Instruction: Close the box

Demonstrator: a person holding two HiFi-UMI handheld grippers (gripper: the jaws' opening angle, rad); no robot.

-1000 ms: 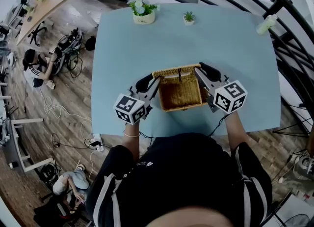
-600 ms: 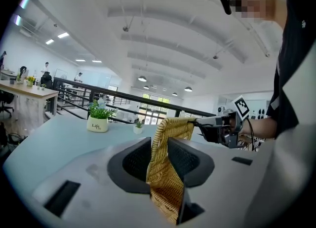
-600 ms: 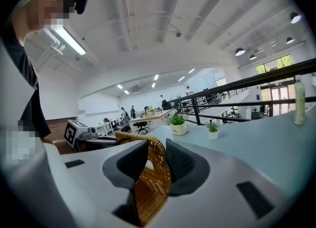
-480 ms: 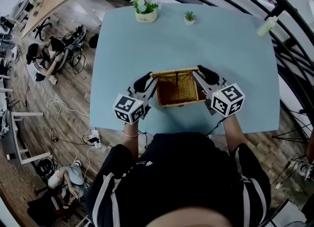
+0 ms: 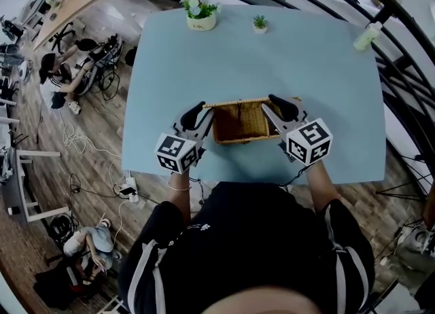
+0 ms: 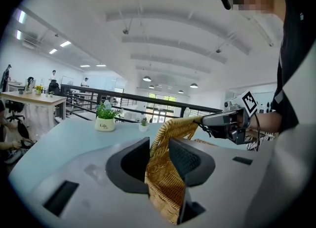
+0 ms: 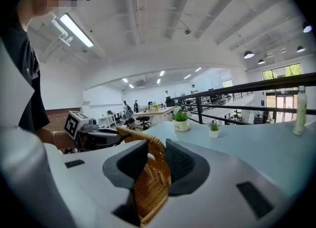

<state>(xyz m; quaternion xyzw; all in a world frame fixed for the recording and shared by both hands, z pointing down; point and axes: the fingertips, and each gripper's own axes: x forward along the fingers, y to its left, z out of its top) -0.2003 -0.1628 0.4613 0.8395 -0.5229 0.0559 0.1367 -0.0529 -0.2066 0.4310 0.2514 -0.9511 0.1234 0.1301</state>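
Nearest the camera: dark-shirted torso, both forearms pushed forward toward 12 o'clock, a bracelet worn on the left wrist. Marker cubes are carried just ahead of the wrists. Both grippers are aimed away from the body, nosed slightly down and angled inward onto the wicker box.

The left gripper is set at the box's 9 o'clock, the right gripper at its 3 o'clock. The lid is carried between them by its two ends, with its rim seen along the box's 12 o'clock side. The left jaws have just been opening; the narrow gap is filled by wicker and both pads look touched. The right jaws are clamped narrow on the lid's other end.

The box is sat on the light-blue worktop, about mid-width, nearer the 6 o'clock edge than the 12.

Head view only: box outline, worktop edges, people on the wood floor below at 9 o'clock. Pad contact is not resolved there. Gripper views only: pad contact, lid rim arched across to the opposite gripper and raised off the worktop, ceiling lights. The box body is barely seen in them.

Far edge at 12 o'clock: potted plant in a white pot, small plant near it. A bottle is stood at the 2 o'clock corner. A black railing is seen beyond.
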